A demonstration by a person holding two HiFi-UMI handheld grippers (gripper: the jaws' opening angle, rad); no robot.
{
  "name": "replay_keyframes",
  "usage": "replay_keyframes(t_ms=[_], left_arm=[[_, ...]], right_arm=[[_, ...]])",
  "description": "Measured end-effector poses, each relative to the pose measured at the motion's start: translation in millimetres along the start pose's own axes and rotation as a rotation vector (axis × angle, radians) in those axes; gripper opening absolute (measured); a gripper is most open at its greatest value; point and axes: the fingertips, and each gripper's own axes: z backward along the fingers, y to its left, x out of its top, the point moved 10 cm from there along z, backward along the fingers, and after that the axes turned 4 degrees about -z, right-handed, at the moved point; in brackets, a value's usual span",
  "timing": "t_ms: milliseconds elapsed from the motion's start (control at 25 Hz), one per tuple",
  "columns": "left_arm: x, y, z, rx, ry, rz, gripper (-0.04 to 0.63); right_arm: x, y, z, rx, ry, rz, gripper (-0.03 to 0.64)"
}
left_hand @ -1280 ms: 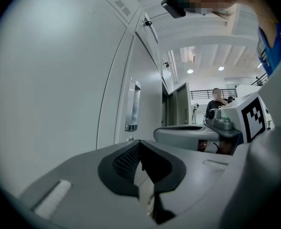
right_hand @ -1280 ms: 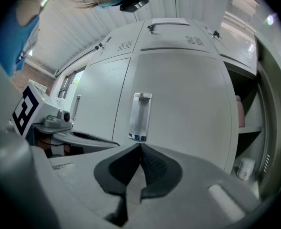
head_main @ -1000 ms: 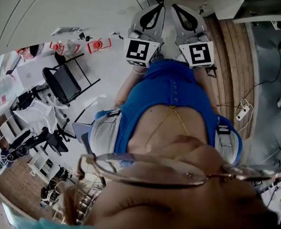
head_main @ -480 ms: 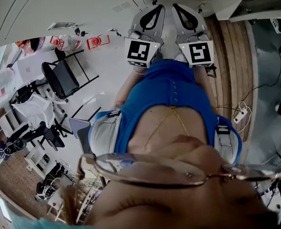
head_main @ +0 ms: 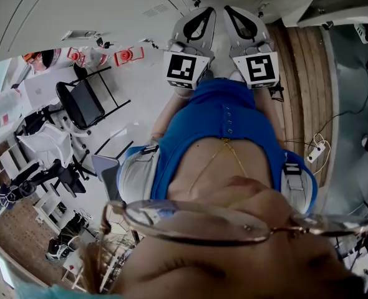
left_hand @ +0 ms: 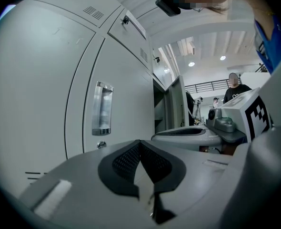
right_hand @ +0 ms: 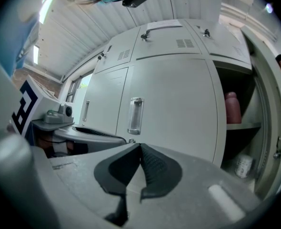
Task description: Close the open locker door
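The open locker door (right_hand: 270,128) sits at the far right edge of the right gripper view, swung wide off its compartment (right_hand: 235,142), and nothing is touching it. Inside, a pink bottle (right_hand: 233,108) stands on the shelf with a white container (right_hand: 244,165) below. Both look well back from the opening. Just left of it is a closed door with a metal handle (right_hand: 135,116).

The right gripper (right_hand: 139,149) has its jaws pressed together with nothing between them. It points at the closed door, not the open one. The left gripper (left_hand: 140,147) is the same, jaws together and empty, facing the locker front further left. In the head view the two are carried side by side in front of the person's chest, near the lockers but touching none of them. So I judge the closing has not started.

What could go wrong? The door is out to the right, so a reach from here could meet its thin edge, and a closed jaw tip might skid off smooth painted metal. A push close to what seems the hinge side would move it poorly. A hard shove may bounce it back off the frame unlatched. The power strip and cable (head_main: 315,148) on the floor to the right could catch a foot.
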Motion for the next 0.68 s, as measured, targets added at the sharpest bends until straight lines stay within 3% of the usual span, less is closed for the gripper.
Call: replay_keyframes(t_ms=[680], left_arm=[[3, -17, -1, 0.018, -0.005, 0.000, -0.003]], right_arm=[[1, -6, 16, 0.026, -0.003, 0.013, 0.002]])
